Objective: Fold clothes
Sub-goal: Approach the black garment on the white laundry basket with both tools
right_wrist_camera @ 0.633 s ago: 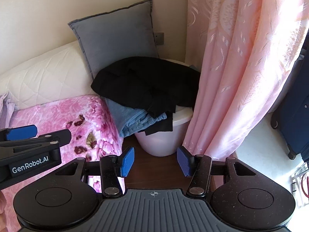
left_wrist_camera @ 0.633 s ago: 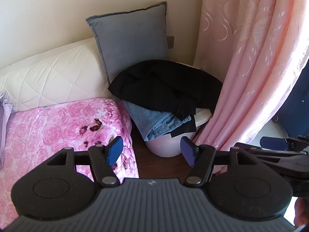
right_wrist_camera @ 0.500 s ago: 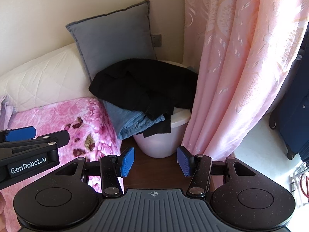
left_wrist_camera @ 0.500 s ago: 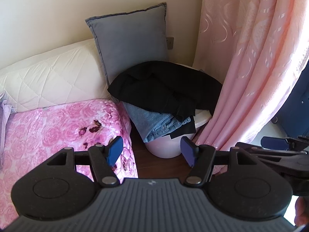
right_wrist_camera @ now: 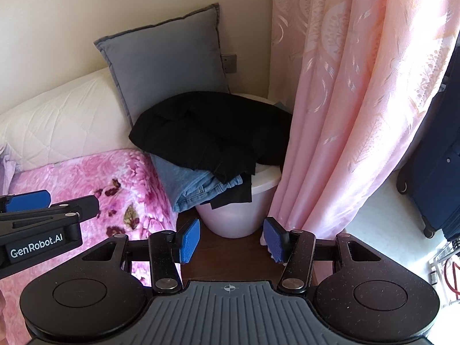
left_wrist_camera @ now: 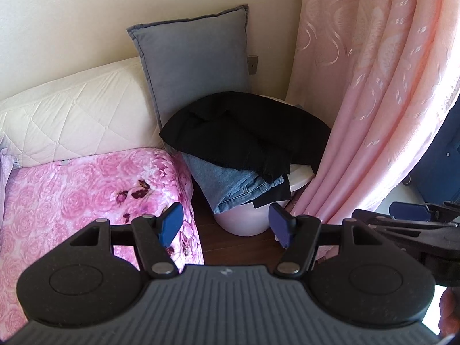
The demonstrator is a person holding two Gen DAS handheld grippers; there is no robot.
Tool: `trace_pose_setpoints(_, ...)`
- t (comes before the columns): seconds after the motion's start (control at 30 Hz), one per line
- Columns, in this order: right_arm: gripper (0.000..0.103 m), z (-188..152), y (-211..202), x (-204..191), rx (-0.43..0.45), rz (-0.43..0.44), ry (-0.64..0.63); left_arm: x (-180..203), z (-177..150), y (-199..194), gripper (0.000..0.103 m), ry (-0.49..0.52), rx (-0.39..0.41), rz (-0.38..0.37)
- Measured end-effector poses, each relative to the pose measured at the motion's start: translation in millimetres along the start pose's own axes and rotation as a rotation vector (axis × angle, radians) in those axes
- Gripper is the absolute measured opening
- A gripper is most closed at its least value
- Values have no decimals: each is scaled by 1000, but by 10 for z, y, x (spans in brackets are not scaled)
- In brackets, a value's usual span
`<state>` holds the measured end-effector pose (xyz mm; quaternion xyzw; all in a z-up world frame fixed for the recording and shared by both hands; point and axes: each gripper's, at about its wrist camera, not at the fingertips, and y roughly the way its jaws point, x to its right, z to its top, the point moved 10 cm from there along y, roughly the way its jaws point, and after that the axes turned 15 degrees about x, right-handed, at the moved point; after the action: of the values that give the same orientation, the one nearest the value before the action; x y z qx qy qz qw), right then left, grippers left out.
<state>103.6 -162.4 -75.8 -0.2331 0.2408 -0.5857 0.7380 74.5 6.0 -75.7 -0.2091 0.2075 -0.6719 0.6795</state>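
A pile of clothes sits on a white tub [left_wrist_camera: 244,224] beside the bed: a black garment [left_wrist_camera: 247,132] on top, blue jeans [left_wrist_camera: 230,184] under it. The pile also shows in the right wrist view, black garment [right_wrist_camera: 212,132] over jeans [right_wrist_camera: 198,187] on the tub [right_wrist_camera: 238,215]. My left gripper [left_wrist_camera: 227,225] is open and empty, short of the tub. My right gripper [right_wrist_camera: 231,240] is open and empty, also short of the tub. Each gripper shows at the edge of the other's view.
A bed with a pink floral blanket [left_wrist_camera: 72,195] lies left, with a white quilted pillow [left_wrist_camera: 72,126] and a grey cushion [left_wrist_camera: 195,63] against the wall. A pink curtain [right_wrist_camera: 345,100] hangs right. A dark blue suitcase [right_wrist_camera: 437,172] stands far right. Dark wood floor [right_wrist_camera: 230,258] lies below.
Both grippers have drifted slightly toward the tub and to the right; the clothes pile sits a little lower and more centred. Both stay open.
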Motion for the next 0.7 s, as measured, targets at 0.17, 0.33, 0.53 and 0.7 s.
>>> trace_pose_setpoints(0.17, 53, 47, 69, 17, -6, 8, -3, -93, -31, 61, 62, 0, -4, 5)
trace_pose_setpoints(0.33, 53, 194, 179, 70, -5, 10, -9, -166, -15, 135, 62, 1, -5, 3)
trace_pose_setpoints(0.53, 53, 290, 285, 93, -3, 7, -7, -232, -20, 201, 62, 5, -10, 0)
trace_pose_setpoints(0.7, 53, 252, 275, 24, 6, 4, -15, -246, -4, 238, 62, 6, -11, -6)
